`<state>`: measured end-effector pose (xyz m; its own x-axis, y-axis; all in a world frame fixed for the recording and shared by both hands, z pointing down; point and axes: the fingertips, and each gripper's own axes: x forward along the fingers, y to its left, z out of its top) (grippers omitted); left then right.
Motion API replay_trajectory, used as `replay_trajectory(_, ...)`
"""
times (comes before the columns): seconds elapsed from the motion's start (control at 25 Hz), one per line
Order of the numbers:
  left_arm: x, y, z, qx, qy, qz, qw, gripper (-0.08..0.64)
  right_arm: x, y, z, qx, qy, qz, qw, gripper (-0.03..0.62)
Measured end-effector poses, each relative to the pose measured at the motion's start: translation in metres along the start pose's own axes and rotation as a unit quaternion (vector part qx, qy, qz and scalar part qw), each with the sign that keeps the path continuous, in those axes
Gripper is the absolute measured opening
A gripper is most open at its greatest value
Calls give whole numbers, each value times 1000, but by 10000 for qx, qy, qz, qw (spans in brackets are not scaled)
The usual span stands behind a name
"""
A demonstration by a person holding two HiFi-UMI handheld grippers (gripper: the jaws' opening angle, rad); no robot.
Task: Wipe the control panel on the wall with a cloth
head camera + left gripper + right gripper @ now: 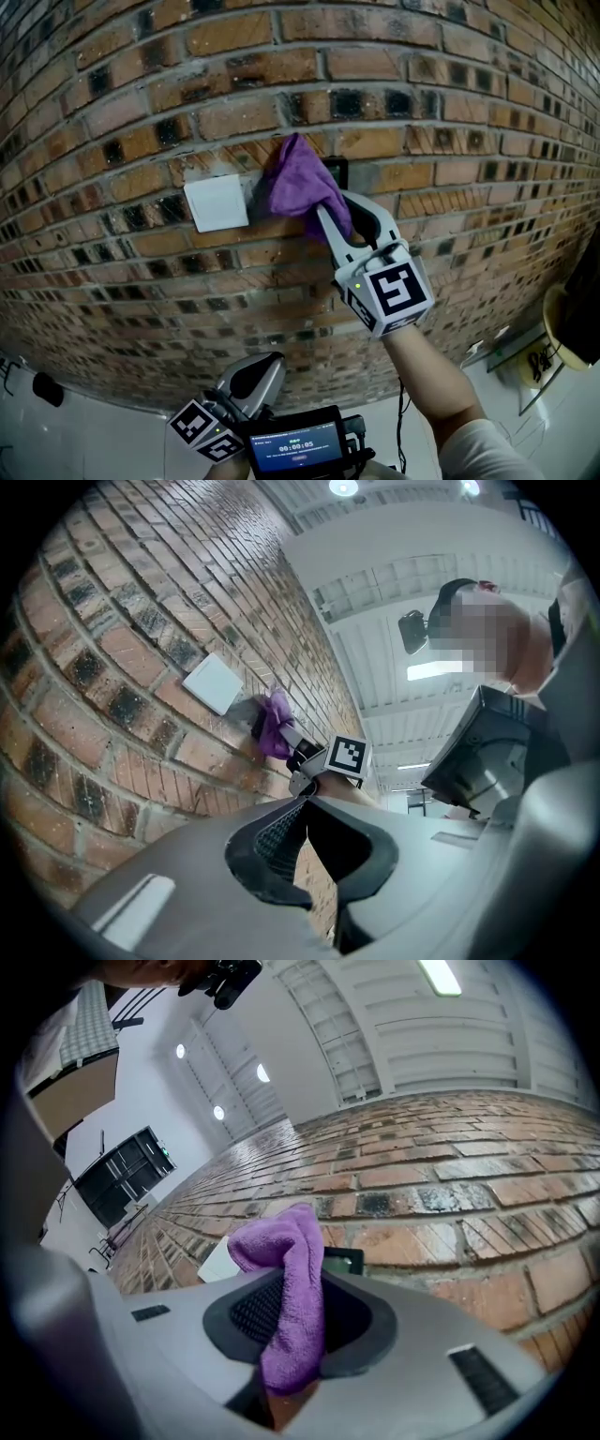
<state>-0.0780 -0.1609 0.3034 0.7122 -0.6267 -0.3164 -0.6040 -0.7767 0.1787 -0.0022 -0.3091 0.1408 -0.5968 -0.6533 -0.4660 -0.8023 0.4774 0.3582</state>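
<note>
A purple cloth (298, 180) is pinched in my right gripper (342, 217), which is shut on it and holds it up against the brick wall. The cloth (292, 1283) covers most of a dark control panel (336, 170), whose edge (343, 1260) peeks out to the right of the cloth. A white switch plate (217, 203) sits just left of the cloth. My left gripper (246, 380) hangs low near the bottom of the head view, away from the wall; its jaws (307, 841) are together with nothing between them. From the left gripper view I see the cloth (275, 724) and the white plate (213, 682).
The brick wall (141, 112) fills the head view. A small screen device (295, 448) sits at the bottom edge beside my left gripper. At the right edge there is a dark and yellowish object (568, 328) over a white floor (84, 431).
</note>
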Motion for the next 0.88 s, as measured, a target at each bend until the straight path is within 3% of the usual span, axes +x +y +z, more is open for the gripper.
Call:
replay_trajectory(0.44, 14, -6, -6, -56, 10, -163, 9999, -12, -31, -49, -3, -283, 182, -521, 9981, 103)
replay_trajectory(0.68, 15, -9, -7, -85, 27, -236, 9997, -12, -56, -87, -2, -208, 227, -1191, 9924, 103)
replay_trajectory(0.88, 13, -10, -7, -73, 81, -259, 9996, -12, -68, -101, 7, -194, 155, -1466, 9889, 103)
